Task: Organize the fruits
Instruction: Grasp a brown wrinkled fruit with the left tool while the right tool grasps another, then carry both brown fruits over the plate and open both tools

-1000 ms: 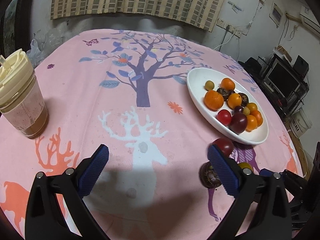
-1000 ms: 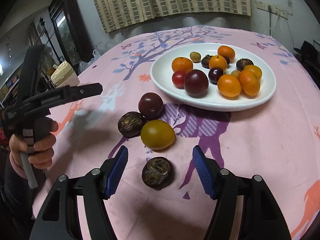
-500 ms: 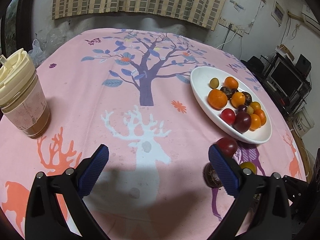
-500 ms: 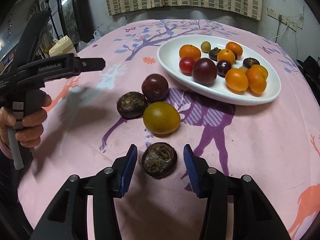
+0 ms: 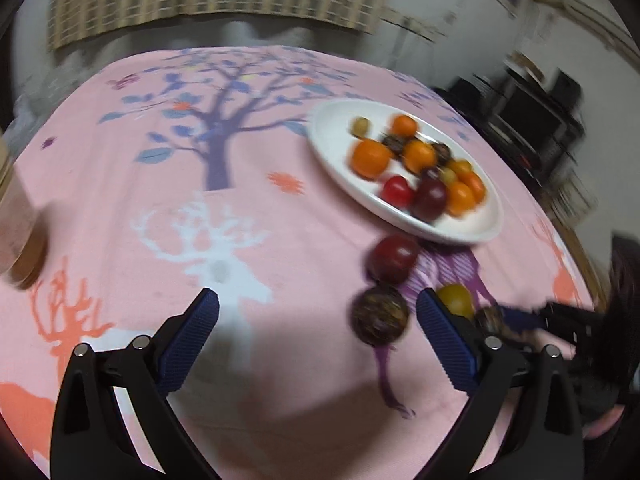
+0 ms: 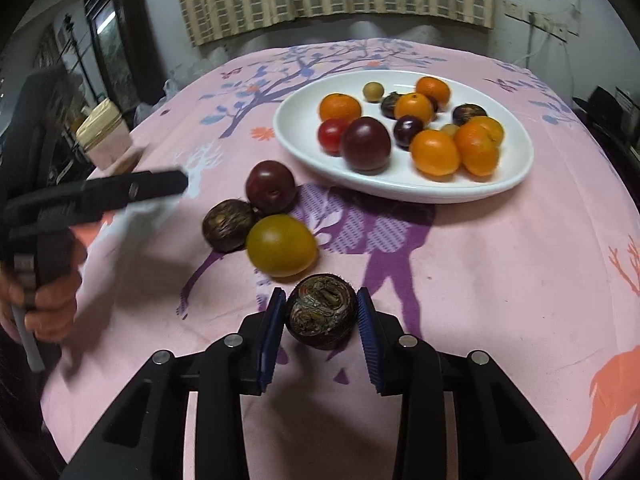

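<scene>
Since half a second ago, the right gripper has narrowed its blue fingers from a loose straddle to a clamp on the dark brown, wrinkled round fruit at the lower centre of the right wrist view, on the pink printed table. Just above it lie a yellow-green fruit, another brown fruit and a dark red plum. The white plate of oranges and plums sits upper right. The left gripper has swung right, its view blurred, fingers spread wide and holding nothing.
</scene>
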`<state>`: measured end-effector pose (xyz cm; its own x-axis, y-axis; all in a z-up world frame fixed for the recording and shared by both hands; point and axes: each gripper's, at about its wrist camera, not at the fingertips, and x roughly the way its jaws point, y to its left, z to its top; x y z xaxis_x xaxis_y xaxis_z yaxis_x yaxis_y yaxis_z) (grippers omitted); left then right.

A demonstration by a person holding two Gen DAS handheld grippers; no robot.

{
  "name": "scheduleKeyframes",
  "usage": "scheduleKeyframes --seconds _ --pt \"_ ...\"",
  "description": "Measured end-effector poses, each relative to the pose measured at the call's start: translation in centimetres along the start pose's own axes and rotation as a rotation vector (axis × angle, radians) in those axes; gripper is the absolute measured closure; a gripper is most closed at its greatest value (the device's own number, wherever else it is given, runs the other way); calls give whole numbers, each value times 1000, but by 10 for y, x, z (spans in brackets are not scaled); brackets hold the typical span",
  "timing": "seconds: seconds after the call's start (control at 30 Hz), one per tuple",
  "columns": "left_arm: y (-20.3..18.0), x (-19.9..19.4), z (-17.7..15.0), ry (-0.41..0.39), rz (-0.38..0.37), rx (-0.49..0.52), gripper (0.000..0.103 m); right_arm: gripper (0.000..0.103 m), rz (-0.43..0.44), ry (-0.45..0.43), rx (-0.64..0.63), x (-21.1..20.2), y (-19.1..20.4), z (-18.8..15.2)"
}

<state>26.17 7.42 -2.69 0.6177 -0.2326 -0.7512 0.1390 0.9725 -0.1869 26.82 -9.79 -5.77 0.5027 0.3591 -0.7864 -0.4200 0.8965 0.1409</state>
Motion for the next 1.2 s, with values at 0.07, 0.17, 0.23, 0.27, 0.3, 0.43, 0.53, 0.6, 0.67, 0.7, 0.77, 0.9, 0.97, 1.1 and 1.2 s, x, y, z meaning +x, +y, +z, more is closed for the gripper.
scheduleKeyframes --seconds 0.07,0.17,0.23,0.27,0.3,0.43,0.53,0.6,0.67,0.7,0.77,0.9,0.97,1.1,1.2 --pt "-18 5 -6 18 -5 96 28 66 9 4 17 1 -3 1" --pt "-33 13 -13 49 1 178 40 66 9 2 19 2 -3 2" --pt "-39 18 -16 55 16 207 46 66 6 3 20 3 -3 2" --pt "-41 20 -17 57 19 216 49 66 5 3 21 3 -3 2" --pt "-42 21 -17 60 22 224 52 66 6 3 24 3 -3 2" --pt "-44 28 -16 62 21 229 53 66 2 0 30 2 -5 2" --pt "-48 34 -16 70 16 239 53 66 0 -2 31 2 -5 3" --pt "-51 37 -18 73 29 251 56 66 0 -3 34 2 -5 3" --pt "-52 37 -19 67 38 257 60 66 -3 -2 36 3 -6 3" --pt "-52 37 -19 68 35 254 61 66 -4 -1 38 3 -7 3" --pt "-50 36 -19 70 28 242 61 66 -7 0 40 3 -7 3" --pt "-49 32 -19 70 30 230 61 66 3 -11 45 2 -8 3" --pt "-49 25 -19 54 27 224 61 66 26 -21 47 0 -9 4" --pt "-48 -1 -12 17 -42 205 62 66 105 -84 66 -13 -13 8" --pt "-46 -21 11 -32 -117 176 62 66 95 -204 103 -29 -21 23"
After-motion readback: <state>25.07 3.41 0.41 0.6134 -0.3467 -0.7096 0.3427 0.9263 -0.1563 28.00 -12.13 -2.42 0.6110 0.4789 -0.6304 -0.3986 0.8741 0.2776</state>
